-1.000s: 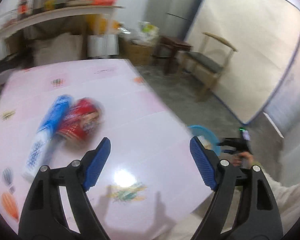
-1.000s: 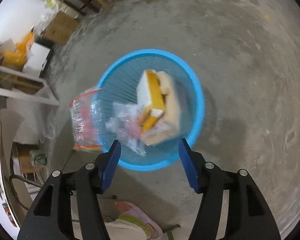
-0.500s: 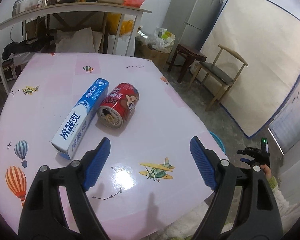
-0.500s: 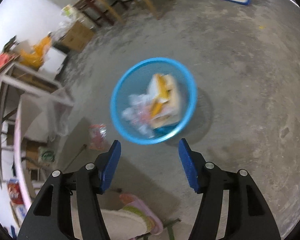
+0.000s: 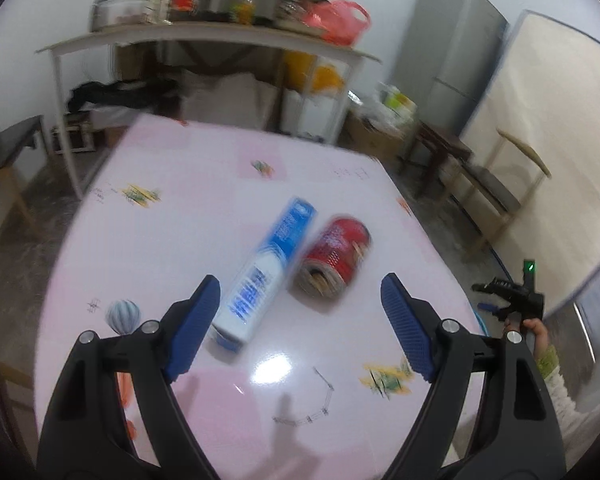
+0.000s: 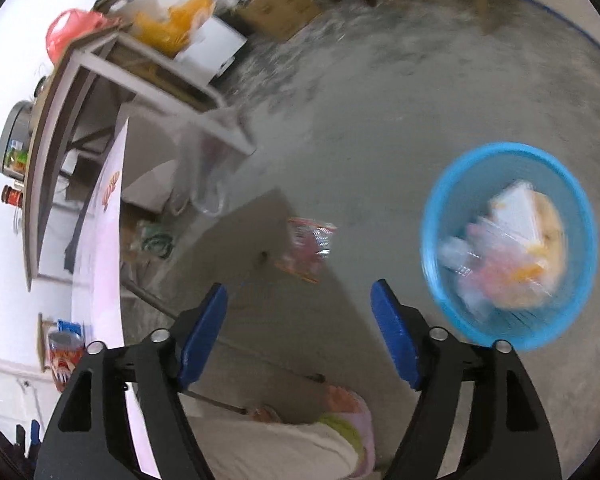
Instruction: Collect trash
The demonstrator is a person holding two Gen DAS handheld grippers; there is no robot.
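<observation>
Left tongs [image 5: 300,320] opening, empty, aimed at box [image 5: 266,268] and can [image 5: 334,260] lying on surface [image 5: 180,200]. Right tongs [image 6: 298,330] opening, empty; wrapper [image 6: 308,250] on floor beside bin [image 6: 504,336].

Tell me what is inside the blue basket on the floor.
The blue basket holds a white-and-yellow box and clear plastic wrappers. Anything beneath them is covered, and blur hides details.

Motion blur smears the print on the blue box [image 5: 269,268] and red can [image 5: 336,258] beyond reading. The basket's [image 6: 436,216] contents are a blurred heap; my fingers' bases run off the near edge.
</observation>
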